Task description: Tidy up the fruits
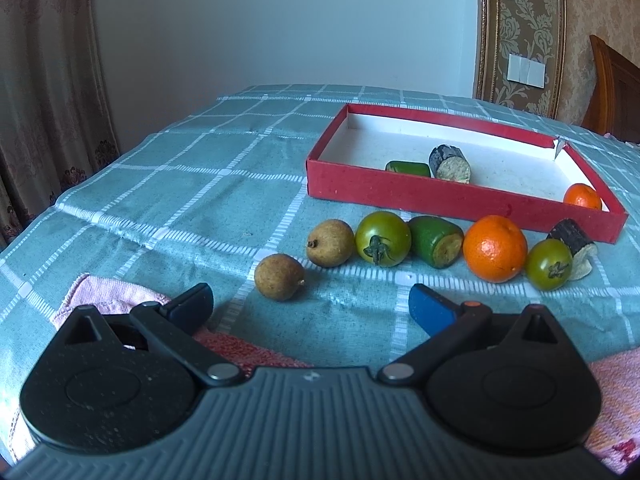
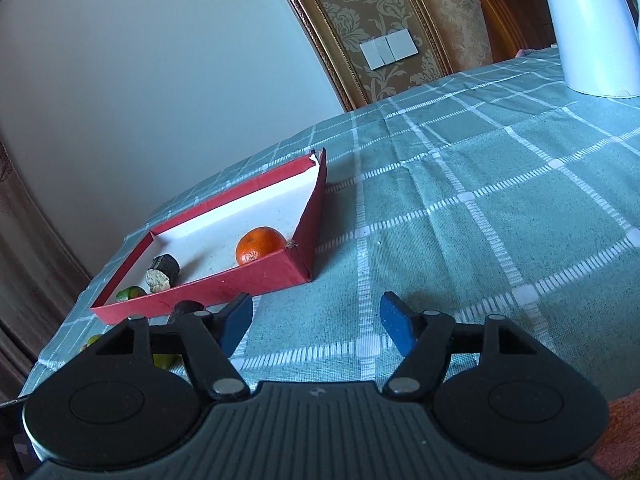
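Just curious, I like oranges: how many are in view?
2. One small orange sits in the red box's near right corner; a bigger orange lies on the cloth before the box. None seems hidden.

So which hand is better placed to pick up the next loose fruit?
Left: the open left gripper faces the round brown fruit just ahead. The open right gripper faces bare checked tablecloth.

Red tray point(image 1: 400, 194), white-lined, far-right on the table: small orange point(image 1: 583, 196) in near-right corner; green piece point(image 1: 408, 168) and dark cut cylinder point(image 1: 450, 163) at near wall; outside along that wall: two brown fruits point(image 1: 279, 277), two green tomatoes point(image 1: 383, 239), large orange point(image 1: 495, 249).
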